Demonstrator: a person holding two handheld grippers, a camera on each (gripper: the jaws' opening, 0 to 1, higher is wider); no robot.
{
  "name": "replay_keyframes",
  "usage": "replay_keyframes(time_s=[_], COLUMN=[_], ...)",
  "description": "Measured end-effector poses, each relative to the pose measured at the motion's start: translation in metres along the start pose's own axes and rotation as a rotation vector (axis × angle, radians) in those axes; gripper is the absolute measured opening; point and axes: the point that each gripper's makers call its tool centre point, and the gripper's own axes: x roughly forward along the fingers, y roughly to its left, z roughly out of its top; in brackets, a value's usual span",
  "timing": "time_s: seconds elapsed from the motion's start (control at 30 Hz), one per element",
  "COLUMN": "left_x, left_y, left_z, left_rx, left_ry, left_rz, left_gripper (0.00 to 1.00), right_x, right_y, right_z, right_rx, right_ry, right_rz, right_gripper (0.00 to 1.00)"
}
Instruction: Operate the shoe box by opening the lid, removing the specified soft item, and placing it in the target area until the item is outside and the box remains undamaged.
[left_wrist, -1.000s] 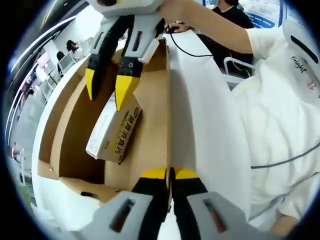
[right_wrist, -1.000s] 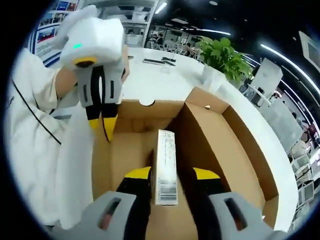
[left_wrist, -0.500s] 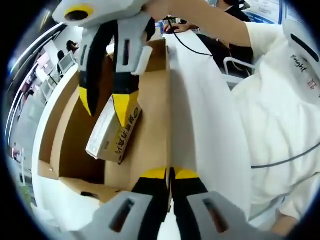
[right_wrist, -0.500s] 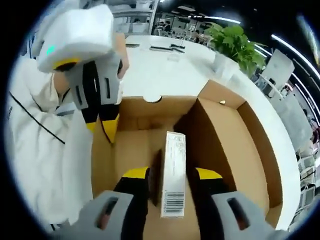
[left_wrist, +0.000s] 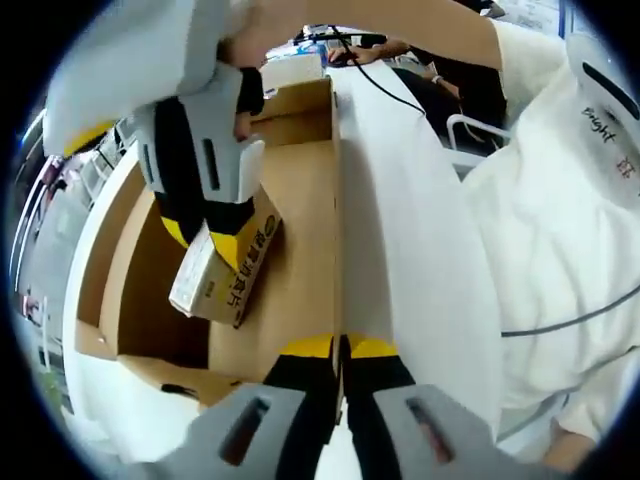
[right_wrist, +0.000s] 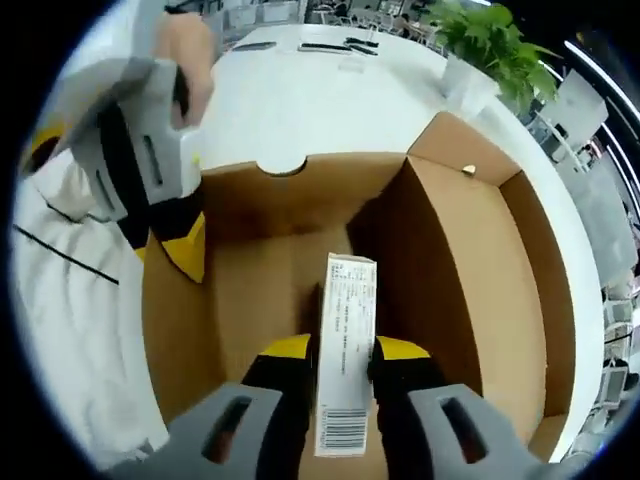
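Observation:
The brown cardboard shoe box (right_wrist: 470, 280) stands open on a white table (right_wrist: 300, 100). Its inside (left_wrist: 300, 230) holds a small white-and-brown carton (left_wrist: 205, 290). My left gripper (left_wrist: 340, 347) is shut on the thin edge of the raised lid (left_wrist: 400, 230), whose white outside faces right. From the right gripper view the left gripper (right_wrist: 180, 255) sits at the box's left side. My right gripper (right_wrist: 345, 350) is down inside the box, both fingers pressed on the carton (right_wrist: 345, 300), which stands on edge. In the left gripper view the right gripper (left_wrist: 205, 245) straddles the carton from above.
A person in white clothes (left_wrist: 560, 220) stands close on the lid side. A black cable (left_wrist: 390, 95) trails over the table behind the box. A potted plant (right_wrist: 500, 45) and a few small items (right_wrist: 330, 45) sit at the table's far side.
My right gripper has come lower into the box and its fingers have narrowed onto the carton's sides. The left gripper has kept its hold on the lid edge.

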Motion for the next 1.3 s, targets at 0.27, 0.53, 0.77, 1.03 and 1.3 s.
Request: replay_keyframes(time_s=[0.27,0.53,0.77,1.03,1.3], left_x=[0.000,0.000,0.001,0.001,0.002], left_y=[0.000,0.000,0.000,0.001,0.007], left_z=[0.000,-0.001,-0.001,0.000,-0.002], left_rx=[0.001,-0.002,-0.001,-0.015,-0.018], left_ry=[0.001,0.003,0.002,0.012,0.013], left_rz=[0.004,0.002,0.007,-0.011,-0.007], left_gripper=[0.02,0.01,0.02,0.01,0.01], right_x=[-0.006,-0.005,-0.001,0.007,0.016], right_y=[0.011,0.018,0.023,0.024,0.021], right_z=[-0.018,-0.026,-0.028,-0.034,-0.040], right_rx=[-0.034,0.077,0.145,0.148,0.089], right_ry=[0.083,0.153,0.162,0.217,0.302], right_rz=[0.045,0.064,0.059,0.020,-0.055], right_gripper=[0.20,0.20,0.20,0.21,0.21])
